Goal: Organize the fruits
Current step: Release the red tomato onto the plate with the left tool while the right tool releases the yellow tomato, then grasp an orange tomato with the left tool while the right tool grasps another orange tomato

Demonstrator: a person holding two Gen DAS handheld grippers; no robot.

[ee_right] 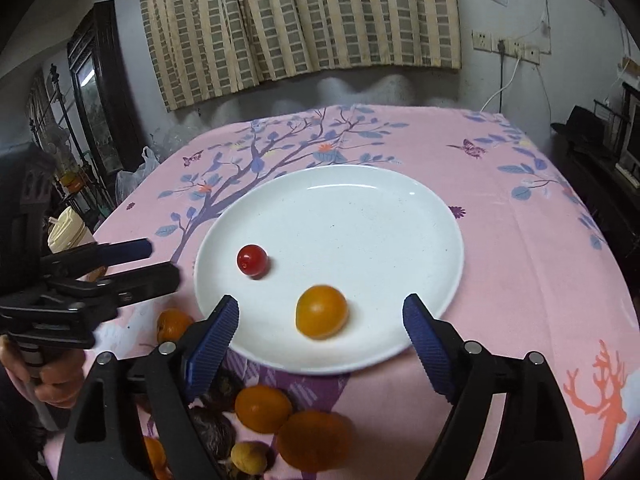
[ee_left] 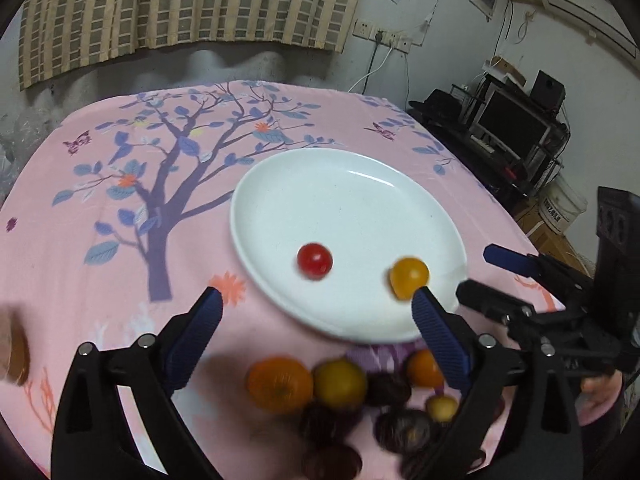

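Observation:
A white plate point(ee_left: 348, 184) point(ee_right: 360, 208) lies on the pink tablecloth. On it sit a red cherry tomato point(ee_left: 315, 261) point(ee_right: 251, 260) and a small orange fruit point(ee_left: 409, 278) point(ee_right: 321, 312). Loose fruit lies in front of the plate: oranges point(ee_left: 280, 385) point(ee_right: 314, 440), a yellow-orange fruit point(ee_left: 340, 383) and dark purple fruits point(ee_left: 328, 420) point(ee_right: 214, 432). My left gripper point(ee_left: 316, 320) is open and empty above this pile. My right gripper point(ee_right: 320, 320) is open and empty over the plate's near rim, around the orange fruit without touching it. Each gripper shows in the other's view point(ee_left: 480, 276) point(ee_right: 160, 262).
The tablecloth point(ee_left: 120, 240) has a printed tree pattern. A curtain hangs behind the table. A desk with a monitor point(ee_left: 512, 124) stands to the right, and a dark cabinet point(ee_right: 96, 92) and a cup point(ee_right: 66, 232) stand to the left.

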